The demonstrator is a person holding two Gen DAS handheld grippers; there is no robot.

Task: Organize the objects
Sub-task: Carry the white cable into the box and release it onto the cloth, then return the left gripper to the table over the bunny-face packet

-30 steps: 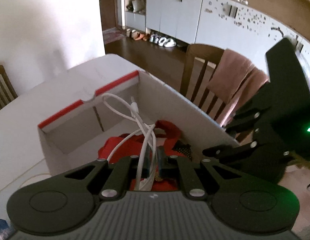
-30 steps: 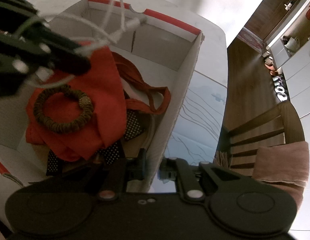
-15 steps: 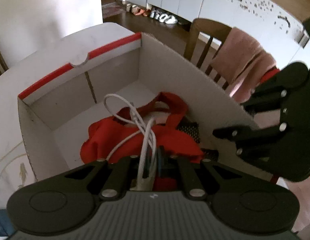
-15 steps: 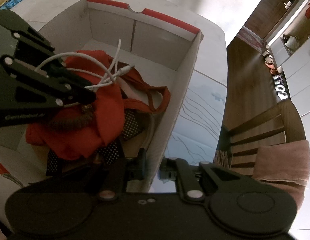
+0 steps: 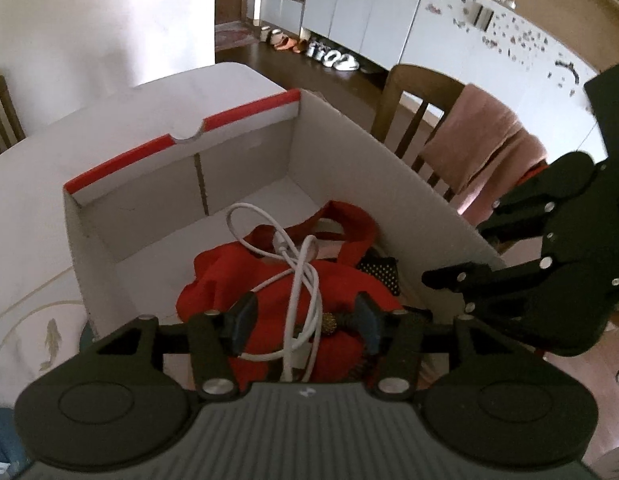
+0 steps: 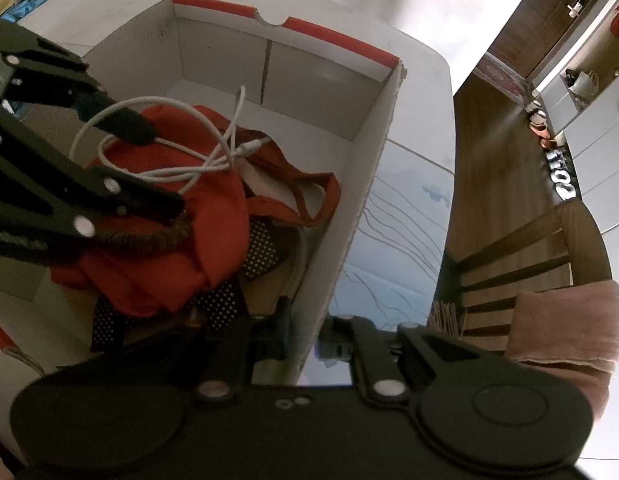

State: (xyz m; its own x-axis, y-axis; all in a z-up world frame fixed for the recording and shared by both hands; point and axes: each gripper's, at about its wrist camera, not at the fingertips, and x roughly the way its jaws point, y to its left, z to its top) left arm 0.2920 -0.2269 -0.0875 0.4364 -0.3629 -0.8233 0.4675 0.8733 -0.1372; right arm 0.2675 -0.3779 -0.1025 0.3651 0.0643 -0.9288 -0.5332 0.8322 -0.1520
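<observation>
An open white cardboard box (image 5: 389, 168) with a red rim stands on the table. Inside, a red cloth bag (image 5: 237, 280) lies over a black dotted cloth (image 6: 265, 248) and under a brown beaded bracelet (image 6: 161, 236). A coiled white cable (image 5: 301, 276) rests on the red bag. My left gripper (image 5: 303, 320) hangs just over it; its jaws are opening, with the cable loose between the fingers and no pad pressing it. The right wrist view shows the same cable (image 6: 213, 160) under the left gripper (image 6: 157, 168). My right gripper (image 6: 309, 338) is shut on the box's near side wall (image 6: 349, 220).
The box sits on a white table (image 5: 129, 120) with a printed cover (image 6: 401, 232). A wooden chair with a pink towel (image 5: 481, 152) stands beside the box's right side. Another chair (image 5: 1, 112) is at the far left. White cabinets and shoes line the far wall.
The left gripper came down into the box with the cable, then its jaws parted and the cable dropped onto the red bag. The right gripper kept its hold on the wall.
</observation>
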